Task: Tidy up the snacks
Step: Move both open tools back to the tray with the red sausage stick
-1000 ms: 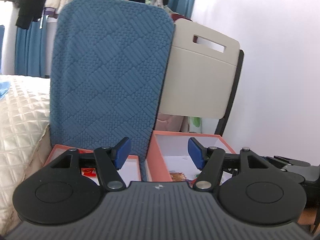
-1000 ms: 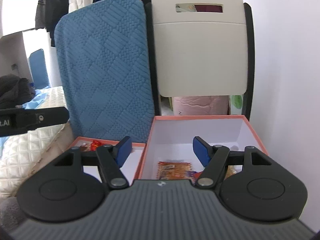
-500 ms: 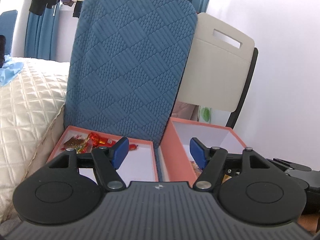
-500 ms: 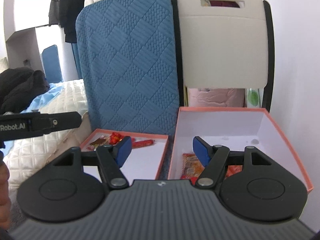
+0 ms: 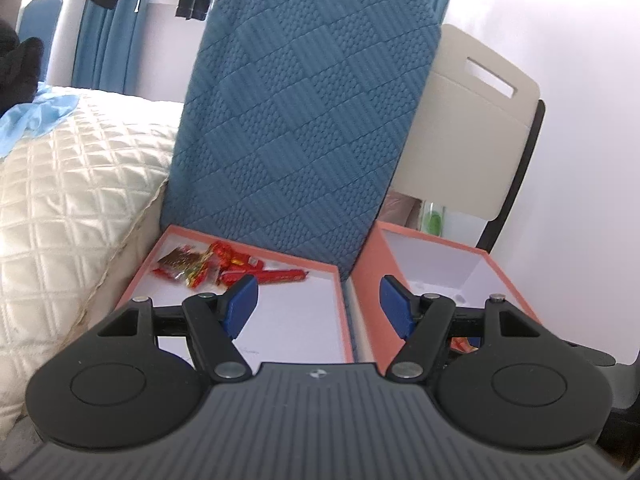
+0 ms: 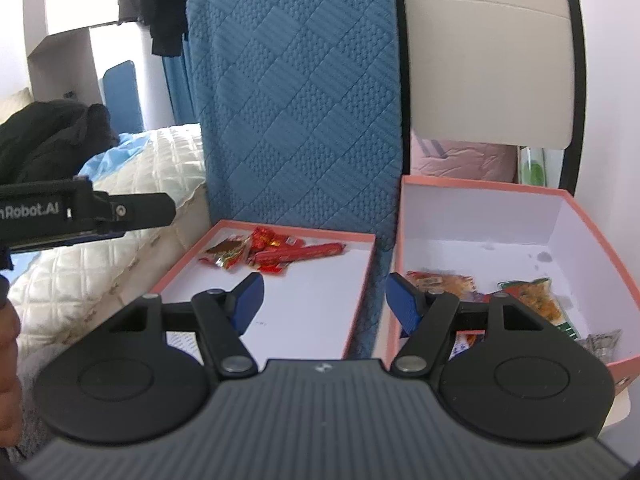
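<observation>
Red-wrapped snacks (image 5: 216,266) heaped ahead of left tool (image 5: 318,308) in shallow tray (image 5: 340,280); more in box (image 6: 568,208) beneath right tool (image 6: 322,304). Both released, empty, poised for sorting.

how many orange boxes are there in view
2. A shallow orange box sits at the foot of the blue quilted cushion, holding red snacks. A deeper orange box stands to its right, below the beige chair back.
</observation>
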The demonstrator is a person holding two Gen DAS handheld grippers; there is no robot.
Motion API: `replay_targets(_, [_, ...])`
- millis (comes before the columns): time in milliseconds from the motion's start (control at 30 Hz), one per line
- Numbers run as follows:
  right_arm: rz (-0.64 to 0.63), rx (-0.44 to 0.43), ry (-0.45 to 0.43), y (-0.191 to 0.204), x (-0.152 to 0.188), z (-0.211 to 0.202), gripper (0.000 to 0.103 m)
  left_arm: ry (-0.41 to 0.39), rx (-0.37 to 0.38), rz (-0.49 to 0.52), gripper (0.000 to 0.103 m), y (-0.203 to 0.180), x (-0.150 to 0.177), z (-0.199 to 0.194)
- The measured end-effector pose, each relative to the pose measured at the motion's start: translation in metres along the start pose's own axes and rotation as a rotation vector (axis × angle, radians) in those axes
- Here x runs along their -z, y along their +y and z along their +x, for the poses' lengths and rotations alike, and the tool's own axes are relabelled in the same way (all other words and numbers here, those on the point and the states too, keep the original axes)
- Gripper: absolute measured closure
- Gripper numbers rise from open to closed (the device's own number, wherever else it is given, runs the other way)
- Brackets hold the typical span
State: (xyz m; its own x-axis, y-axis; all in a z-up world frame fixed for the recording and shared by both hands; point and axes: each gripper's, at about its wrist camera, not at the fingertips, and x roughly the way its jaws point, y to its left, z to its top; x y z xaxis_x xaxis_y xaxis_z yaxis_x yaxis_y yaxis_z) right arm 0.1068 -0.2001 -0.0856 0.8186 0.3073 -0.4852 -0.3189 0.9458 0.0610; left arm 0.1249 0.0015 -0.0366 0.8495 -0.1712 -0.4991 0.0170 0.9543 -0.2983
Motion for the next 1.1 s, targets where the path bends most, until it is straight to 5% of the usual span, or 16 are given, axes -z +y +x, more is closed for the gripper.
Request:
replay_targets(500, [-0.053,-0.037,0.081,0.034,0.038,0.018,0.034,0.093,-0.06,-0.037,0.031,0.046,0.028,0.014])
replay_targets(1100, [-0.06,-0.039,0.046,0.042,0.038,0.073,0.034,0.166,-0.128,0.011,0.031,0.065,0.034,0.099])
